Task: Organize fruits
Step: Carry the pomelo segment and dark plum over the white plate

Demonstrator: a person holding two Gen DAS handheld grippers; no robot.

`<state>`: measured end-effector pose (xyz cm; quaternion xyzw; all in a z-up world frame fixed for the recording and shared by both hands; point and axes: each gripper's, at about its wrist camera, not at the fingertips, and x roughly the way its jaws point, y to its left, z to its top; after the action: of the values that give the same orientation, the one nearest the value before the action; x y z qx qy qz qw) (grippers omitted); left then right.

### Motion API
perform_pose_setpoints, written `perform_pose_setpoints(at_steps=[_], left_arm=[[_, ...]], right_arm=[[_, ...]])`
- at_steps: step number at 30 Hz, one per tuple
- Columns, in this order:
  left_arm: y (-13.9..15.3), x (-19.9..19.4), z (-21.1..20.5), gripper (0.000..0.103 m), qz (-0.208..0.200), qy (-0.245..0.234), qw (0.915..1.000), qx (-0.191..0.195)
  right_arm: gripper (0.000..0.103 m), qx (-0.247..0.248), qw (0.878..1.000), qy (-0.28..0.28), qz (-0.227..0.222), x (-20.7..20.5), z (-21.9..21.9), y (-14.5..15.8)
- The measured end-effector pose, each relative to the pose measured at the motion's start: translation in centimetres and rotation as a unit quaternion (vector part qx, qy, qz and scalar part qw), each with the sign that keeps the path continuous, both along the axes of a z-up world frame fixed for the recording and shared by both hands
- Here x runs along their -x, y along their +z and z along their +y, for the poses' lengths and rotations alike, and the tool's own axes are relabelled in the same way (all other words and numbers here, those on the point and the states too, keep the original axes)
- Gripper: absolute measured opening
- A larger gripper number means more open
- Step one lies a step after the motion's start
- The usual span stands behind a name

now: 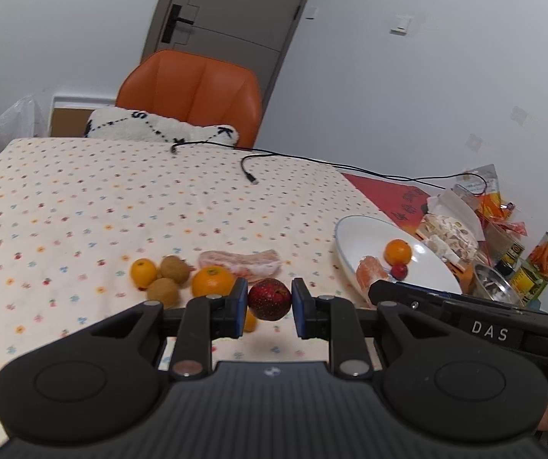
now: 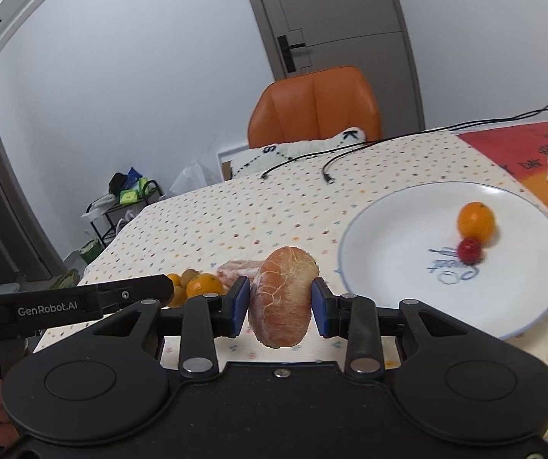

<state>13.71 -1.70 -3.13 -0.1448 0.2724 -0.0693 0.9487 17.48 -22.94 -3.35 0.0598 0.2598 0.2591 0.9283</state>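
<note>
Fruits lie loose at the bench's (image 1: 82, 199) near left; left gripper (image 1: 269, 302) jaws clamp a dark red fruit (image 1: 269, 299), right gripper (image 2: 281, 302) jaws clamp a peeled citrus segment (image 2: 283, 296). Carry both rightward over the white plate (image 2: 396, 229), lower gently, then release clear of its orange (image 2: 476, 221).

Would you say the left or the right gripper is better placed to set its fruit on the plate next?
Right, probably: the right gripper holds its peeled citrus segment close beside the white plate, while the left gripper's dark red fruit is farther off.

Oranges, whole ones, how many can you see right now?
4. One on the white plate; two on the tablecloth; one mostly hidden behind the left jaws. More may be hidden.
</note>
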Motion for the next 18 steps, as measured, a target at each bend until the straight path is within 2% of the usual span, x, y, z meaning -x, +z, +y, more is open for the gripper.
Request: perform_pose_setpoints(at_steps=[18], left_arm=[[0.8, -2.3, -5.7, 0.023, -0.008, -0.057, 0.9981, -0.021]], right_arm=[[0.033, -0.016, 0.997, -0.073, -0.005, -0.2, -6.3, -0.2]])
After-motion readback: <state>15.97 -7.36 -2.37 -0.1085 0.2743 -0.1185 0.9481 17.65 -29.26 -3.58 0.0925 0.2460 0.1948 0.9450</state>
